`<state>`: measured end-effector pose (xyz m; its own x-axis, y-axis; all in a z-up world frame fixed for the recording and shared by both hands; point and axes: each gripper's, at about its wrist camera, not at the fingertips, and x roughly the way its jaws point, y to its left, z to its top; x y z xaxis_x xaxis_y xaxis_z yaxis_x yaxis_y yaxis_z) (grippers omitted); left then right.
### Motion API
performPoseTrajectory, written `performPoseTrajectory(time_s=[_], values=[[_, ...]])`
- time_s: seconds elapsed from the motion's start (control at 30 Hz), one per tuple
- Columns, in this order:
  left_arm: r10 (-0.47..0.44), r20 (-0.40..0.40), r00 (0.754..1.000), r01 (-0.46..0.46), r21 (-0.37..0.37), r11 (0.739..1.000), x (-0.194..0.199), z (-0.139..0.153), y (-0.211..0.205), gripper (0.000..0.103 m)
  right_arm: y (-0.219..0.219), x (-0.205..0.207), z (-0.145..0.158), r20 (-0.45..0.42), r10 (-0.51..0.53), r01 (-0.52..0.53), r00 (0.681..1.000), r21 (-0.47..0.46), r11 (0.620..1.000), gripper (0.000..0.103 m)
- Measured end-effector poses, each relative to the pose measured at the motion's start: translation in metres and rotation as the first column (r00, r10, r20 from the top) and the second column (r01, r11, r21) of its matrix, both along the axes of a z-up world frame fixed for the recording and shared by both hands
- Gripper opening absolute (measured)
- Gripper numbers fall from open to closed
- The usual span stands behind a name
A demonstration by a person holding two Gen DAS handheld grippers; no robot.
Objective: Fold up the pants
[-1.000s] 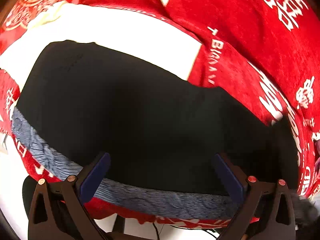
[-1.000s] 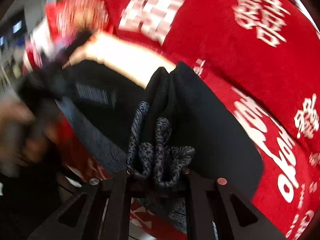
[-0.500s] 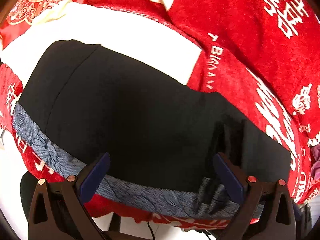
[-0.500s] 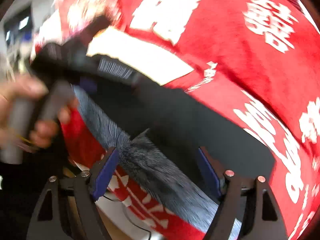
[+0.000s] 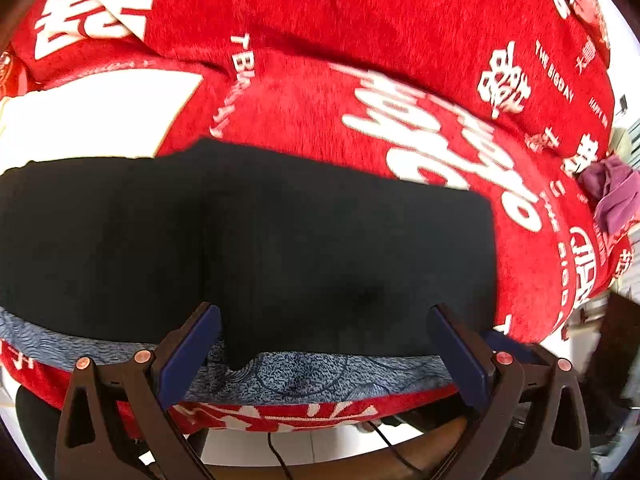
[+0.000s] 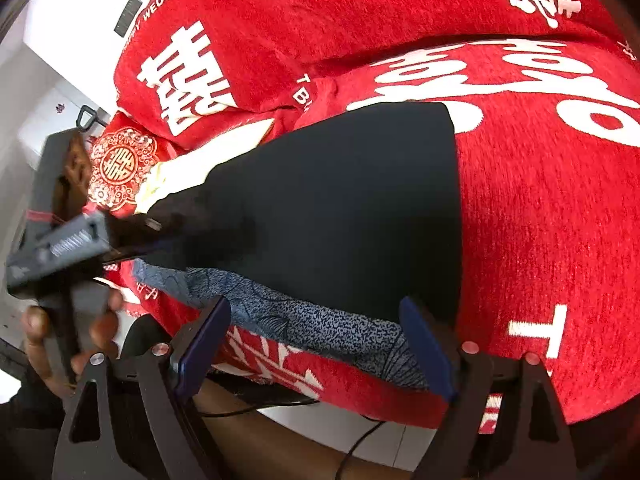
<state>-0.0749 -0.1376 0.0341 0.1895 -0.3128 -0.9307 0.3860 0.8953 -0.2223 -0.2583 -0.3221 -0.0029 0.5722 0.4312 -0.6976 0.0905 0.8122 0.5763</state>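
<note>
The black pants (image 5: 248, 240) lie folded flat on the red blanket (image 5: 360, 80), both the left gripper (image 5: 324, 344) and right gripper (image 6: 316, 344) spread empty over the pants' patterned near hem, the right's jaws opening; the next fold should take that hem squarely with both.

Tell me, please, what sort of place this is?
Probably a room in a home, with a bed or table as work surface: a red wedding-print cover is spread beneath the black pants, and a purple garment lies at its edge.
</note>
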Motion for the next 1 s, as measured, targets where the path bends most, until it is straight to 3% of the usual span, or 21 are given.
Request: performPoseTrajectory(time_s=[0.07, 0.13, 0.23, 0.37, 0.5, 0.6, 0.7, 0.8, 0.9, 1.0], values=[[0.010, -0.011, 1.000, -0.010, 0.050, 0.999, 0.008, -0.016, 0.001, 0.103, -0.002, -0.005, 0.009, 0.020, -0.005, 0.005, 1.000, 0.018, 1.000, 0.089], [0.082, -0.097, 0.992, -0.077, 0.057, 0.995, 0.015, -0.038, 0.014, 0.103, 0.001, -0.005, 0.014, 0.035, 0.004, -0.004, 0.999, 0.000, 1.000, 0.090], [0.150, -0.147, 0.978, -0.146, 0.034, 0.989, 0.021, -0.051, 0.031, 0.103, 0.004, 0.003, -0.010, -0.047, 0.023, -0.024, 0.999, -0.014, 1.000, 0.091], [0.167, -0.044, 0.985, -0.164, 0.077, 0.983, 0.018, -0.028, 0.040, 0.103, -0.005, 0.003, 0.007, 0.012, 0.014, -0.014, 1.000, 0.031, 0.999, 0.092], [0.144, 0.021, 0.989, -0.145, 0.042, 0.989, 0.011, -0.004, 0.032, 0.103, -0.023, 0.012, 0.036, 0.120, -0.008, 0.009, 0.993, -0.010, 1.000, 0.092], [0.091, 0.004, 0.996, -0.091, 0.070, 0.993, 0.003, -0.014, 0.012, 0.103, -0.034, 0.038, 0.043, 0.133, -0.034, 0.036, 0.991, -0.011, 0.999, 0.092], [0.077, -0.061, 0.995, -0.069, 0.128, 0.989, 0.002, -0.041, 0.001, 0.103, -0.046, 0.074, 0.029, 0.122, -0.049, 0.046, 0.991, 0.028, 0.999, 0.093], [0.074, -0.049, 0.996, -0.068, 0.124, 0.990, 0.001, -0.042, 0.004, 0.103, -0.048, 0.107, 0.005, 0.022, -0.045, 0.044, 0.999, 0.050, 0.998, 0.099], [0.085, -0.018, 0.996, -0.082, 0.129, 0.988, 0.002, -0.027, 0.010, 0.103, -0.045, 0.105, 0.014, 0.021, -0.018, 0.017, 1.000, 0.029, 0.999, 0.101], [0.084, 0.018, 0.996, -0.086, 0.104, 0.991, 0.003, -0.009, 0.015, 0.103, -0.041, 0.071, 0.036, 0.080, 0.035, -0.034, 0.996, -0.017, 0.999, 0.101]])
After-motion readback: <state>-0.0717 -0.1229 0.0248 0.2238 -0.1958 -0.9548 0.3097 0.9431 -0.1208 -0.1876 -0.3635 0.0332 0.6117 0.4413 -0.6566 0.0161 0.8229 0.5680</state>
